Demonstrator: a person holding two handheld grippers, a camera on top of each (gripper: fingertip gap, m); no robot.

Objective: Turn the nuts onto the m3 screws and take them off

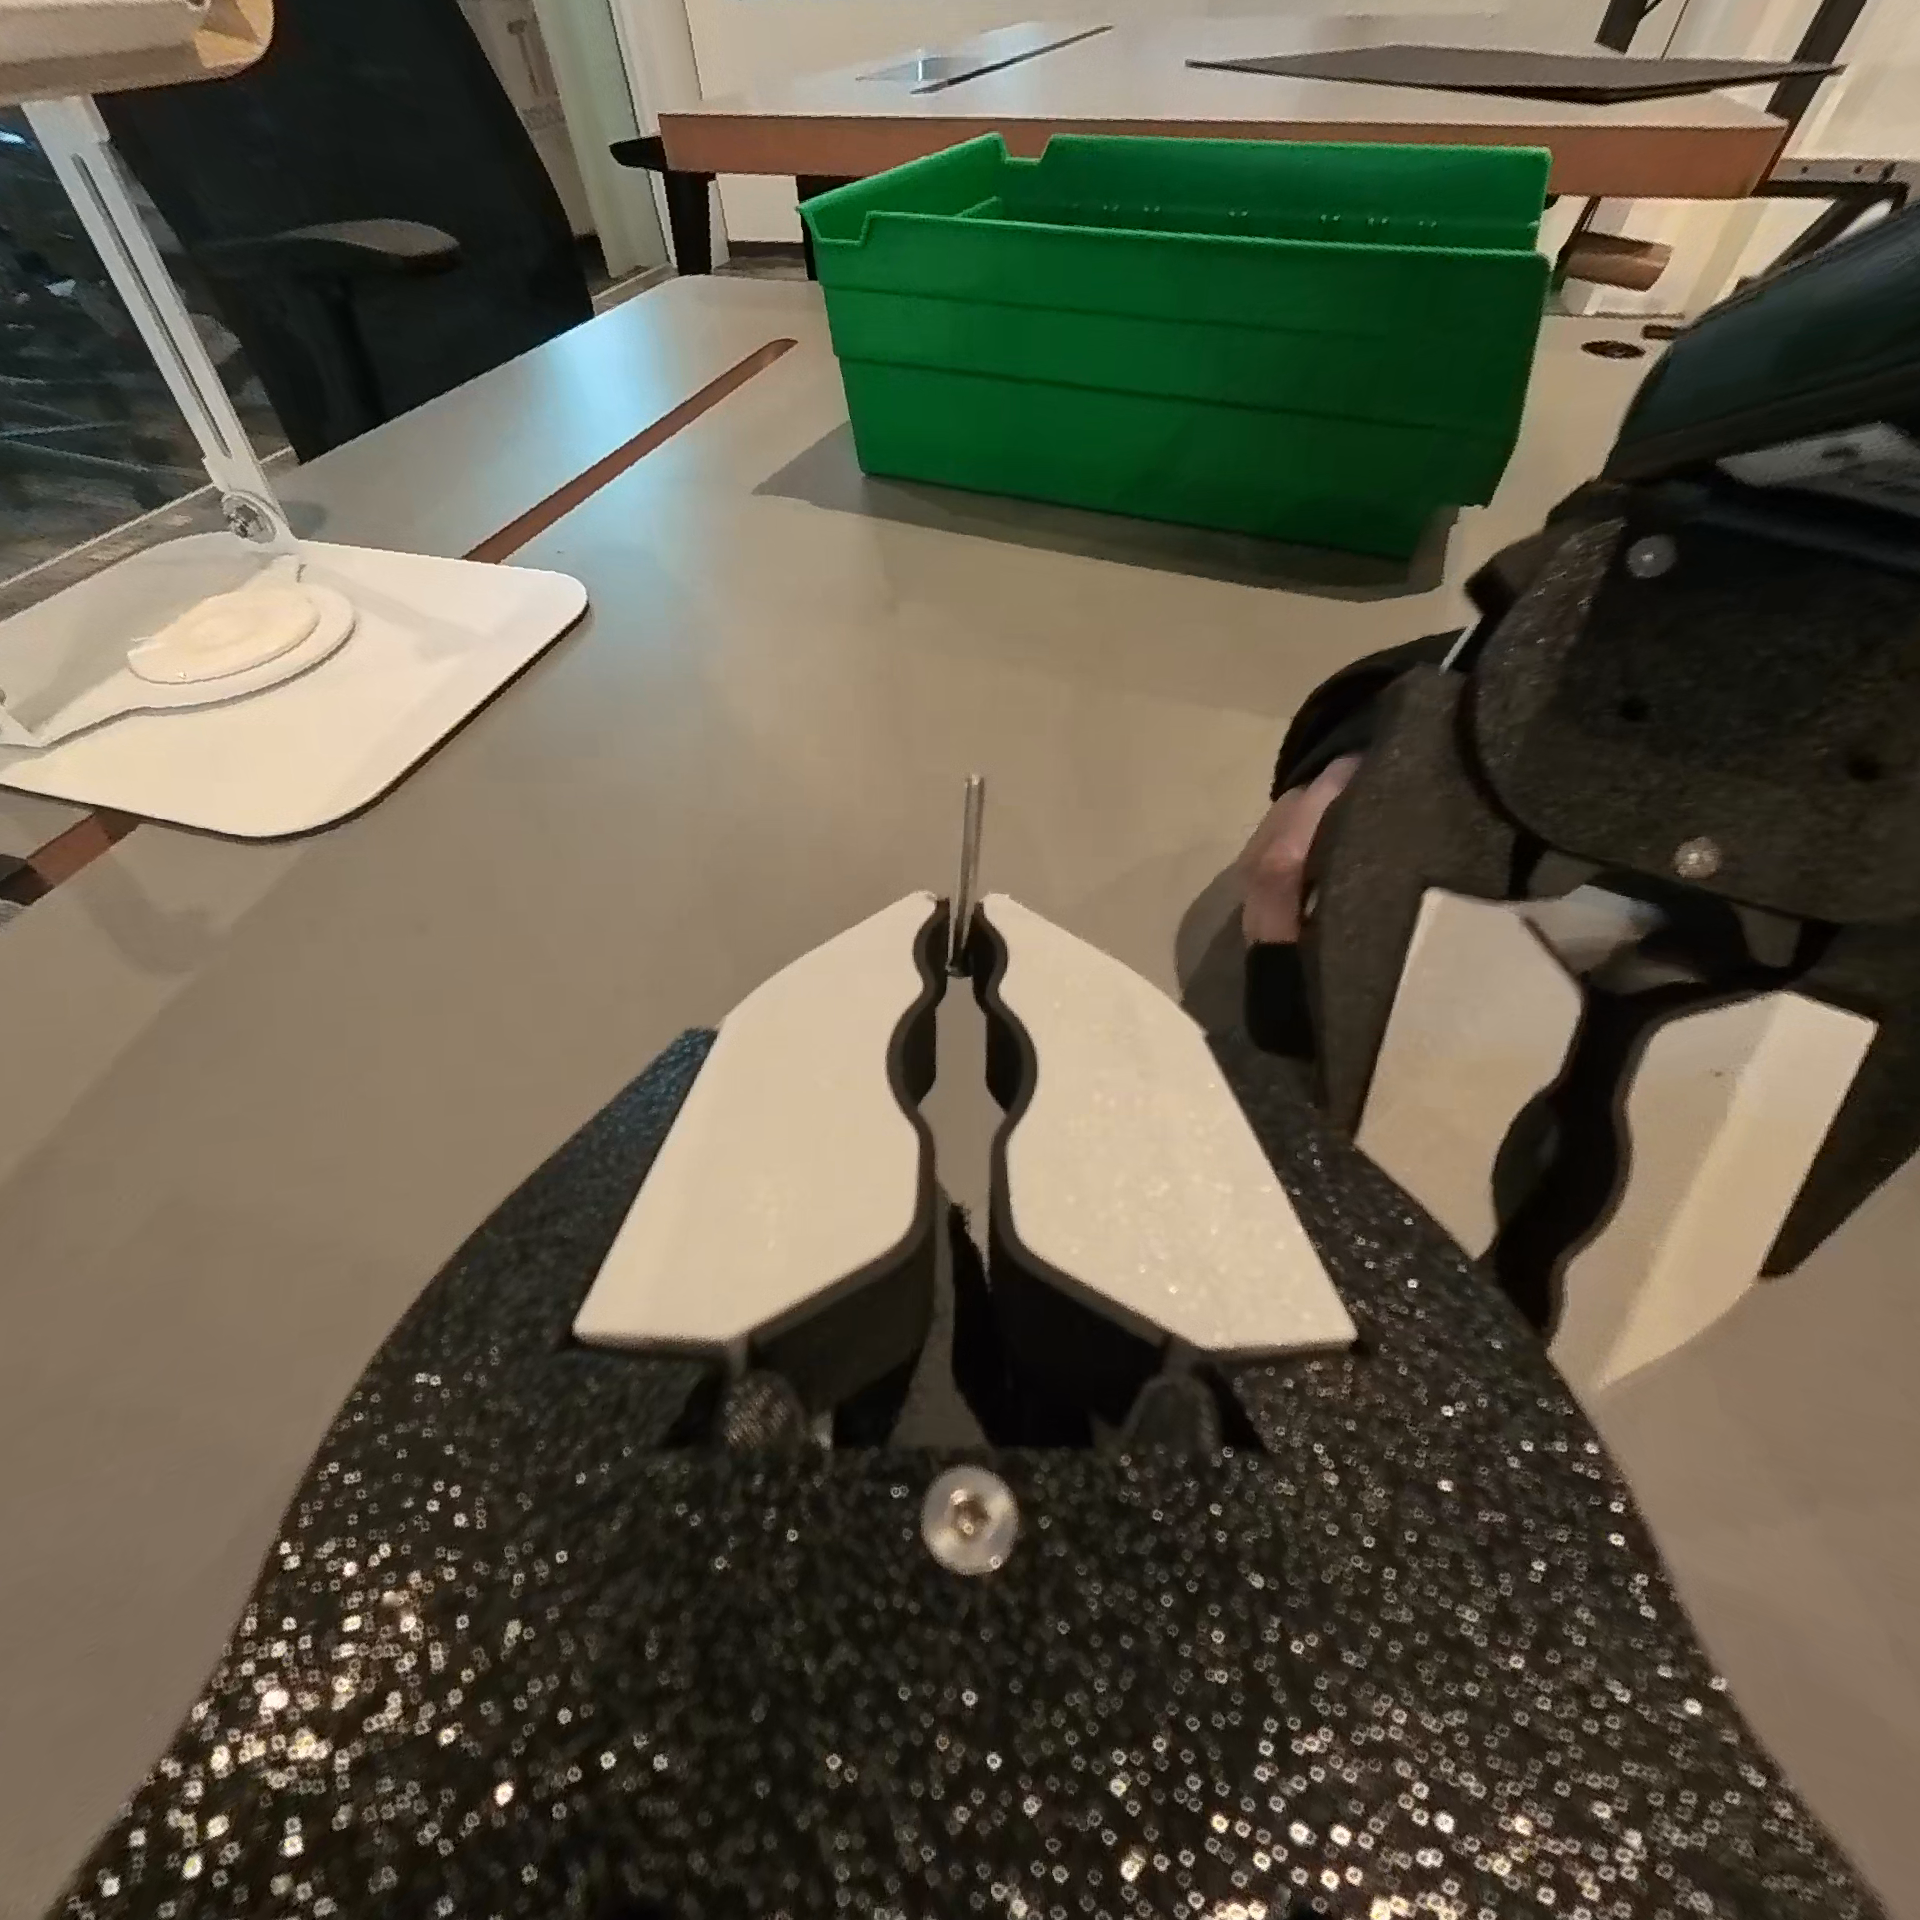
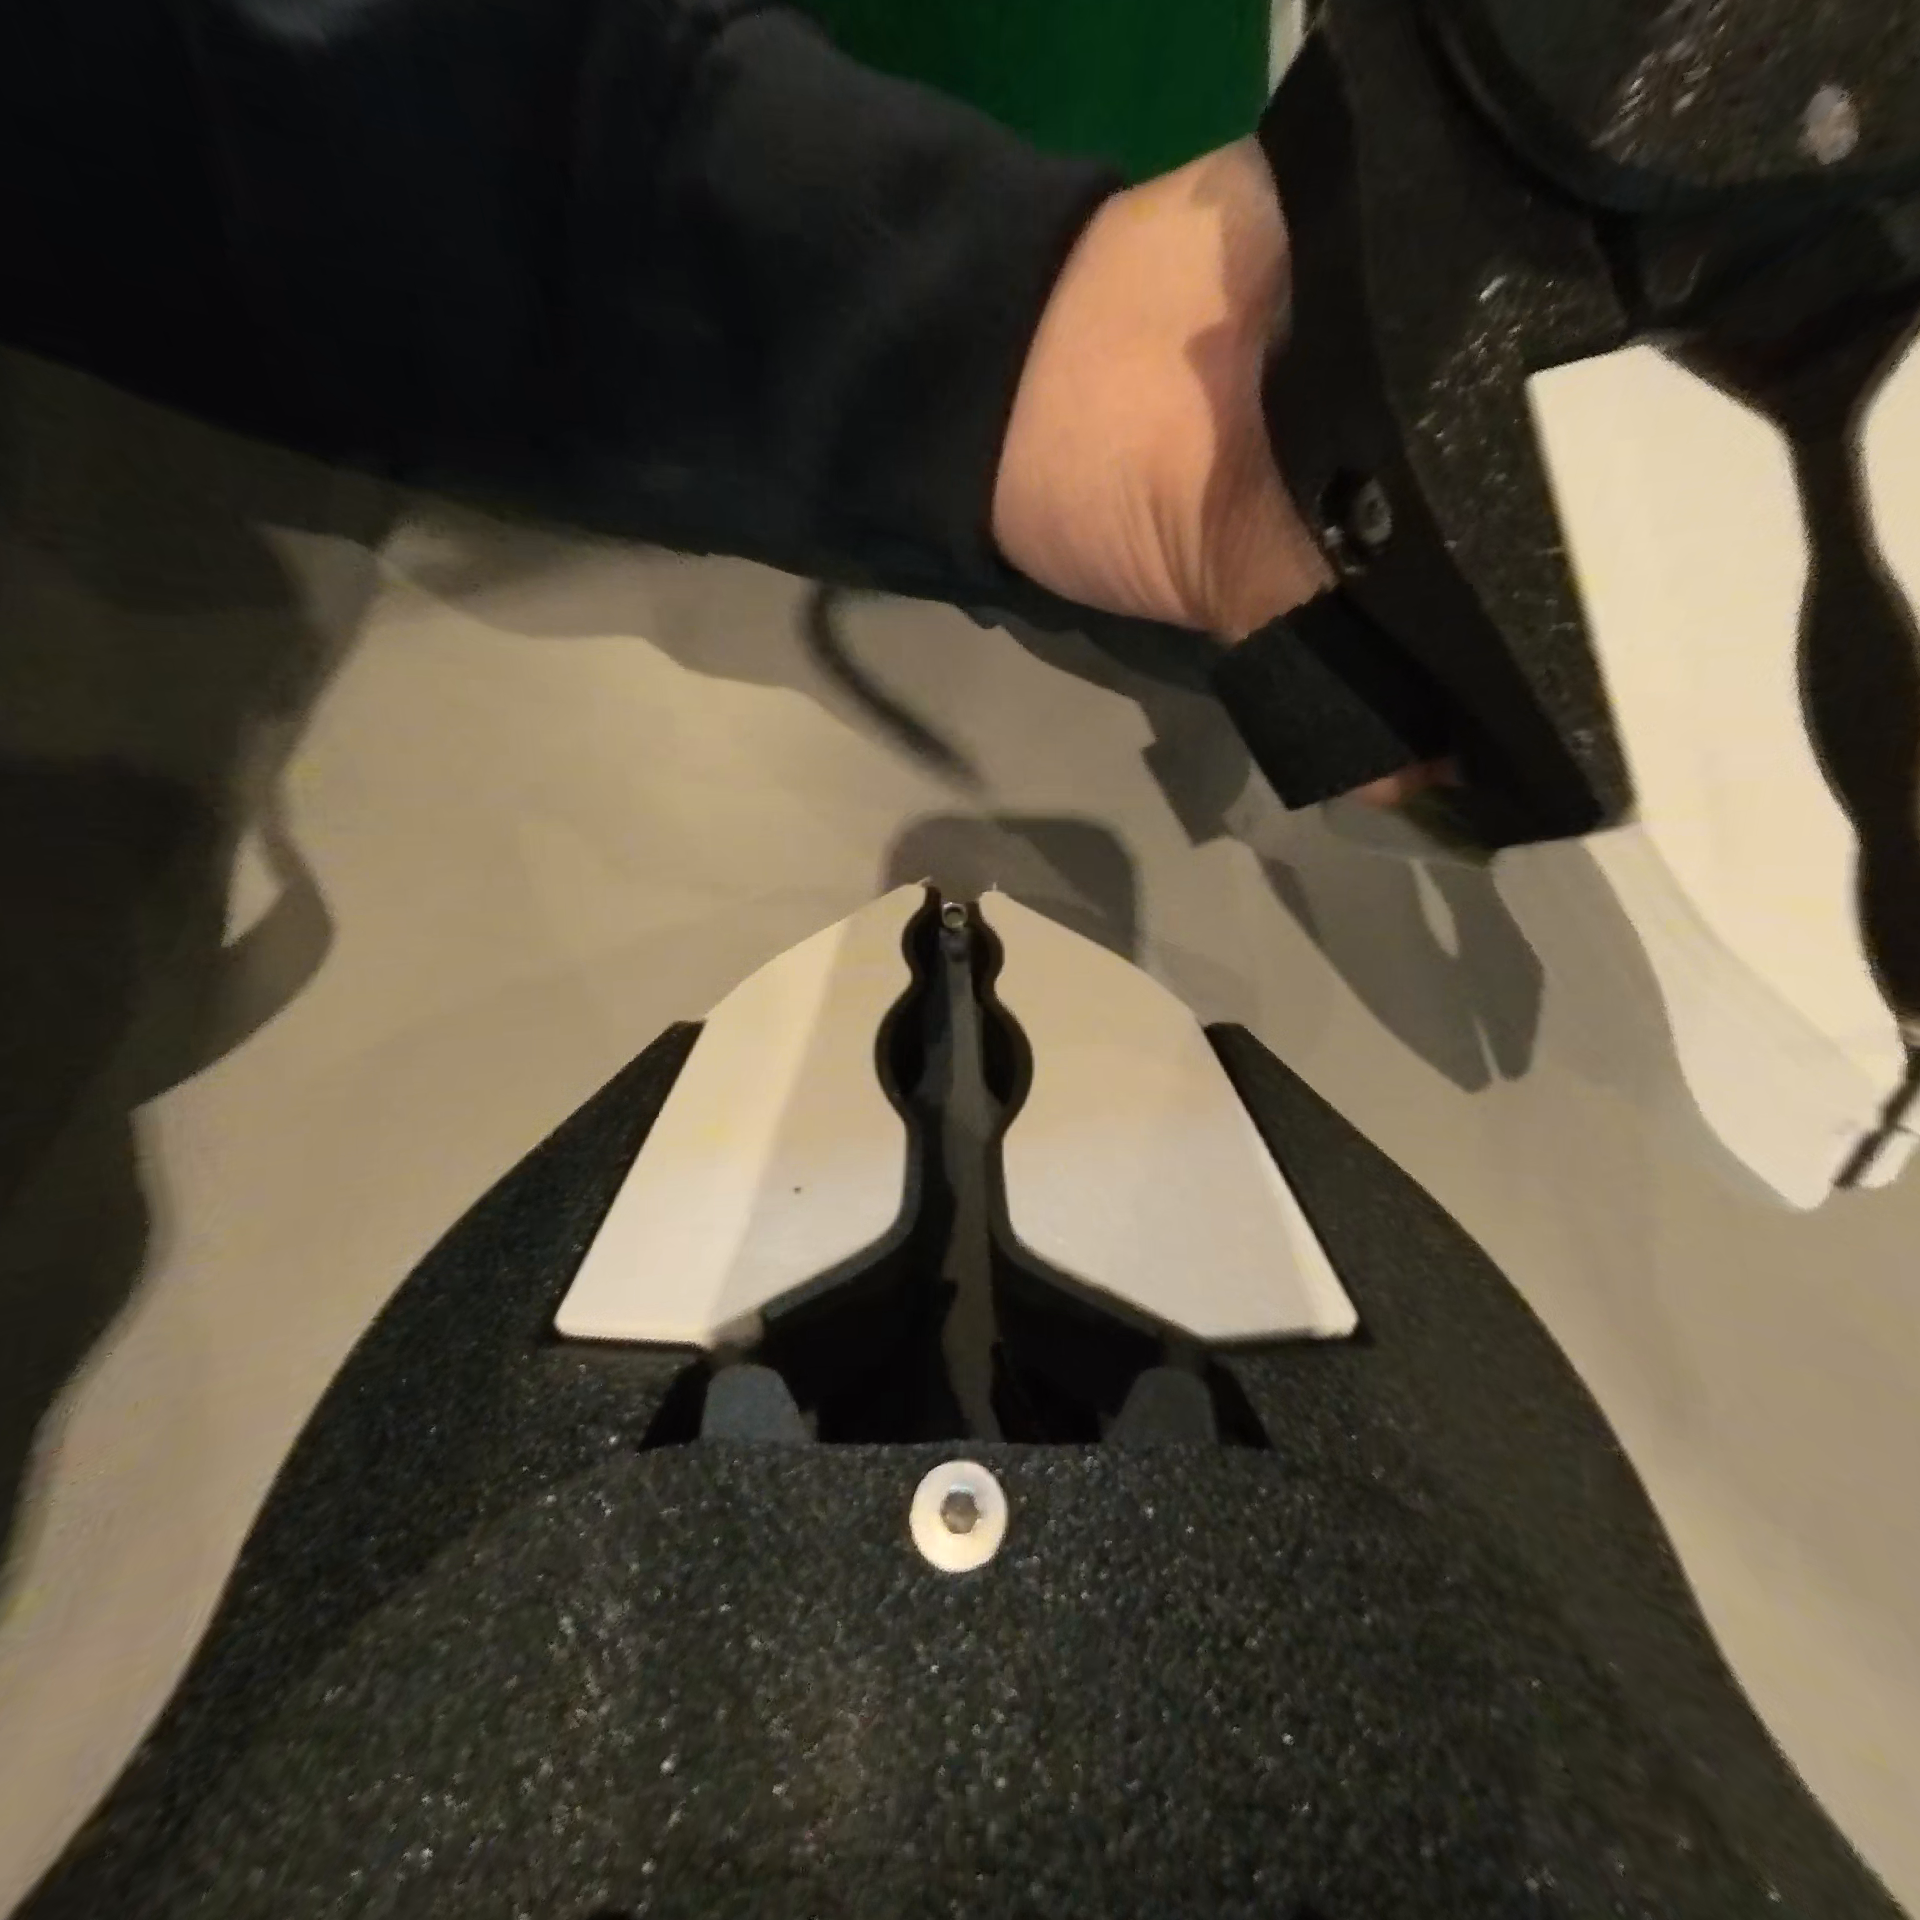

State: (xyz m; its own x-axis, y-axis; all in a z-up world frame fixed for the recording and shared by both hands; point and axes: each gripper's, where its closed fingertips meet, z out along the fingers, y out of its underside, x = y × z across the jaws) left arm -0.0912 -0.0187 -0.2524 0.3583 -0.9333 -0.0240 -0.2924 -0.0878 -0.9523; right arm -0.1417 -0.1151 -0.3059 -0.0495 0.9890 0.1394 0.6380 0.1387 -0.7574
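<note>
The left gripper (image 1: 961, 914) pinches a thin silver screw (image 1: 970, 852) at its fingertips, the shaft standing out past them above the grey counter (image 1: 623, 831). Only the left wrist view shows the green bin (image 1: 1174, 343) toward the counter's far edge and a white stand base (image 1: 312, 675) at its left edge. The right wrist view alone shows the right gripper (image 2: 954, 906) nipping a small silver nut (image 2: 952, 916), with the person's hand (image 2: 1143, 416) and dark sleeve (image 2: 520, 260) on the other gripper's handle.
</note>
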